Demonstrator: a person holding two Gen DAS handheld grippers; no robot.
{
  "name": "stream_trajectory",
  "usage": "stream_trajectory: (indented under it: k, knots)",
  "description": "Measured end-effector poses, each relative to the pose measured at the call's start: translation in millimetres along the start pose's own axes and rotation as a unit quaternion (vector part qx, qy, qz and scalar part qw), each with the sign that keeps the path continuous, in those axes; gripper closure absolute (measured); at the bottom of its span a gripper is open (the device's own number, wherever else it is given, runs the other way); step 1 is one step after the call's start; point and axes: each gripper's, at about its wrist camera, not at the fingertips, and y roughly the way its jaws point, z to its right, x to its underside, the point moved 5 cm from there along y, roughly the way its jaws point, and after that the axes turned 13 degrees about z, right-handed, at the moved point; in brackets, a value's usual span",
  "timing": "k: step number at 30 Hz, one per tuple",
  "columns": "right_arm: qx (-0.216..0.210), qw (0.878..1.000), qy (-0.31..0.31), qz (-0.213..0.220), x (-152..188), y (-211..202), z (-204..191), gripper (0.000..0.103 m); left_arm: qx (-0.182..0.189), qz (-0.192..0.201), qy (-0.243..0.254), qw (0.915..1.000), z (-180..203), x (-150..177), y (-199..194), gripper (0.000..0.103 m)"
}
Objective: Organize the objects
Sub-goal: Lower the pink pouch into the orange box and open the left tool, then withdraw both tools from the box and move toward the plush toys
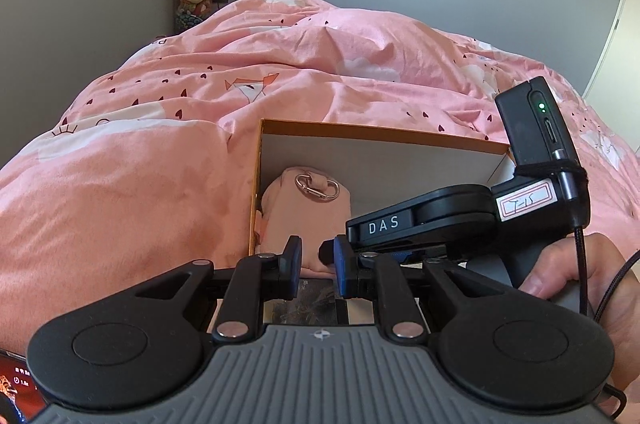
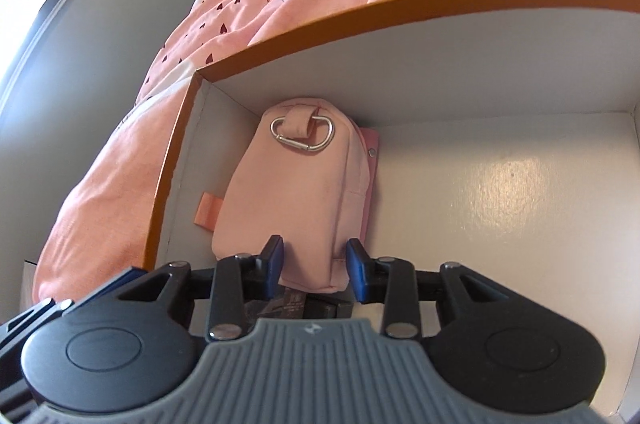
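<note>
Where orange box [image 2: 400, 8] sits open, pink pouch [image 2: 292, 192] lies inside w/ carabiner [image 2: 303, 136].

Orange box [image 1: 384, 136] on pink-quilted bed [image 1: 160, 128]

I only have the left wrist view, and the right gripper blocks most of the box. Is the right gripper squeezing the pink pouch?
Observer: I see no clear squeeze. The right gripper straddles the near end of the pink pouch. Its pads sit beside the fabric, which isn't pinched.
Operator: Is anything else in the box?
Observer: Yes, a flat pink piece with a metal snap is tucked along the pouch's right side.
Operator: Is there room for more?
Observer: The floor of the box to the right of the pouch is bare white.
</note>
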Motion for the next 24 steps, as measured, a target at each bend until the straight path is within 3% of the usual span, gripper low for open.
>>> stream_trajectory:
  k: [6,13,19,24]
  knots:
    - [0.009,1.0,-0.014,0.018,-1.7,-18.4,-4.8,0.065,0.011,0.005,-0.001,0.9999,7.1,-0.5,-15.1,0.084]
    - [0.02,0.995,-0.056,0.074,3.4,-71.4,-16.2,0.064,0.047,-0.01,-0.007,0.9988,13.8,0.7,-32.4,0.084]
    - [0.024,0.989,-0.077,0.125,23.7,-126.7,-21.4,0.063,0.068,-0.022,0.019,0.9973,21.9,11.7,-50.8,0.084]
    - [0.034,0.983,-0.094,0.151,55.2,-164.9,-23.6,0.055,0.096,-0.043,0.026,0.9941,33.5,31.1,-65.1,0.08]
